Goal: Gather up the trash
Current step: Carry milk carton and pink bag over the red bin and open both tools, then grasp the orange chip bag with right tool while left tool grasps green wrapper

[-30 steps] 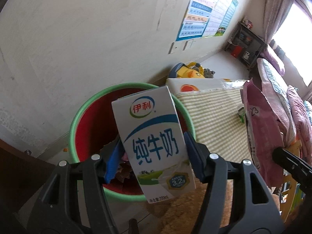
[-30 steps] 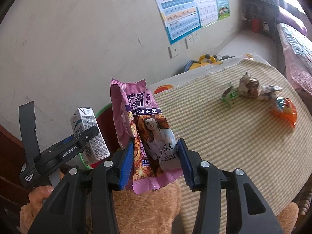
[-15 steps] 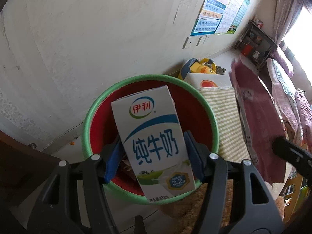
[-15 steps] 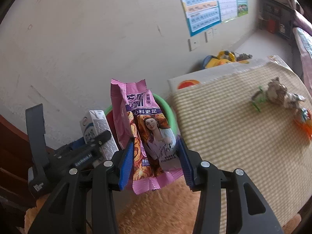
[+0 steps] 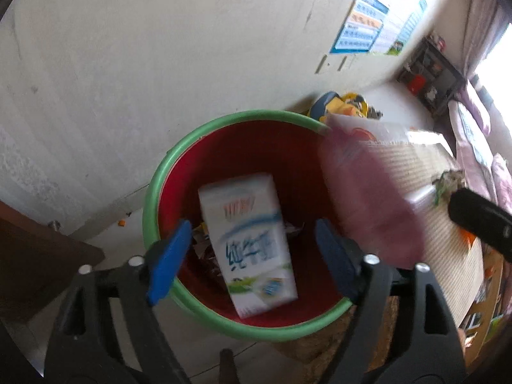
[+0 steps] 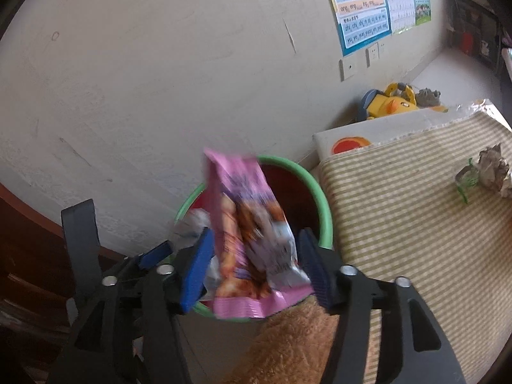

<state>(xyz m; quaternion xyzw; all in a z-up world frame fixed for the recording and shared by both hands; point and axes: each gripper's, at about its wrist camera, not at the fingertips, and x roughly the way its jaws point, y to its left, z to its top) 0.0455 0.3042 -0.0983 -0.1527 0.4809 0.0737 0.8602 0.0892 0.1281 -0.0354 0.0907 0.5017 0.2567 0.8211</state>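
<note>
Milk carton [image 5: 248, 246] loose over bin [image 5: 224, 121]

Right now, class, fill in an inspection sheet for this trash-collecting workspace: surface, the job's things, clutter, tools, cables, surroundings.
Surface: striped cloth covers the table beside the bin.
Job's things: milk carton, blurred, lies free inside the red bin with the green rim; pink snack wrapper, blurred, stands between the right tool's pads above the bin.
Clutter: crumpled wrappers on the cloth; scraps at the bin's bottom.
Tools: left tool open, jaws just opened, clear of the carton; right tool jaws just opened, pads off the wrapper.
Cables: nothing seen.
Surroundings: white wall with posters; yellow toy on the floor.
</note>
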